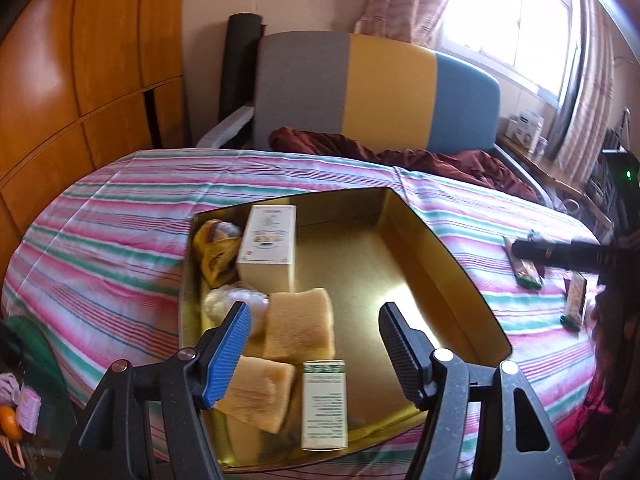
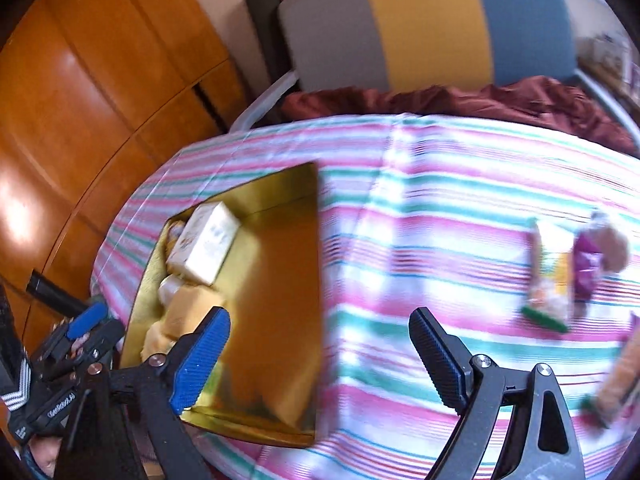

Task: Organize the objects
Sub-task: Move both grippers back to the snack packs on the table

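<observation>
An open gold tin [image 1: 424, 248] lies on the striped cloth [image 1: 120, 248]. Along its left side are a white carton [image 1: 268, 248], a yellow wrapped item [image 1: 216, 252], a white wrapped lump [image 1: 224, 300], two tan sponge-like blocks [image 1: 300, 328] and a small green-and-white box [image 1: 324, 404]. My left gripper [image 1: 312, 312] hovers open over the tin's near end, gripping nothing. My right gripper [image 2: 320, 314] stands wide open above the tin's right edge [image 2: 316, 280] and the cloth, with nothing between its jaws. To its right lie a green-yellow packet [image 2: 548, 280] and a purple packet [image 2: 588, 264].
An orange packet [image 2: 620, 380] lies at the right edge. A chair [image 1: 360, 92] with a grey, yellow and blue back stands behind the table, with dark red fabric [image 1: 400, 152] on it. Wooden cabinets [image 1: 80, 80] line the left. The right wrist view is blurred.
</observation>
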The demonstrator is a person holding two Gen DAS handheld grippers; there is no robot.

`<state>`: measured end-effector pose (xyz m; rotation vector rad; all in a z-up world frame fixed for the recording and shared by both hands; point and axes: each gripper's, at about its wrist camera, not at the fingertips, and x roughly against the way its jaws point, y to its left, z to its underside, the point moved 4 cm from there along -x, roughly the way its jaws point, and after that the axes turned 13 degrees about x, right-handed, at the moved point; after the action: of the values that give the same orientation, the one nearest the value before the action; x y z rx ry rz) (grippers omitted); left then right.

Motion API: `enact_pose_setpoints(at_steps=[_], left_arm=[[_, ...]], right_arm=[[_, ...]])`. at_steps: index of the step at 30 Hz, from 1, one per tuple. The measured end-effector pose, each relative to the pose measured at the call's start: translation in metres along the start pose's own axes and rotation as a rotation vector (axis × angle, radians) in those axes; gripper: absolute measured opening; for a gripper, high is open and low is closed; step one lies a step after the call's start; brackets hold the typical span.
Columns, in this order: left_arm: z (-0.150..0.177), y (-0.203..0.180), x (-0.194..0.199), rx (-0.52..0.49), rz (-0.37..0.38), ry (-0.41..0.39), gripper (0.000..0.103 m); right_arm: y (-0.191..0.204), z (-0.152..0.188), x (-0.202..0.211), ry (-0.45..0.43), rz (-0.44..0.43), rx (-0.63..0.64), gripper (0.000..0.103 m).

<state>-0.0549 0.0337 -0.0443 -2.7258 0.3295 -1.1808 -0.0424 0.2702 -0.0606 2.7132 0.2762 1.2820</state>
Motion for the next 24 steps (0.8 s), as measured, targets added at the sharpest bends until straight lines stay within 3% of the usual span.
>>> enact_pose_setpoints(at_steps=[11,17,19,20,24], left_arm=[[0.008,-0.048,-0.010,-0.088,0.064,0.058,0.067],[0.012,-0.090,-0.018,-0.167,0.102,0.085,0.067],[0.013,-0.109,-0.021,-0.195,0.122,0.099,0.067],[0.014,-0.117,-0.023,-0.204,0.133,0.107,0.067],[0.017,-0.157,-0.036,-0.250,0.170,0.135,0.067]], right_arm=[[-0.146,0.000,0.073,-0.122,0.279,-0.185,0.092],[-0.239,0.044,0.102,-0.195,0.447,-0.422,0.092],[-0.264,0.062,0.104,-0.170,0.453,-0.571,0.093],[-0.272,0.066,0.109,-0.201,0.424,-0.627,0.093],[-0.282,0.068,0.120,-0.252,0.396,-0.691,0.093]])
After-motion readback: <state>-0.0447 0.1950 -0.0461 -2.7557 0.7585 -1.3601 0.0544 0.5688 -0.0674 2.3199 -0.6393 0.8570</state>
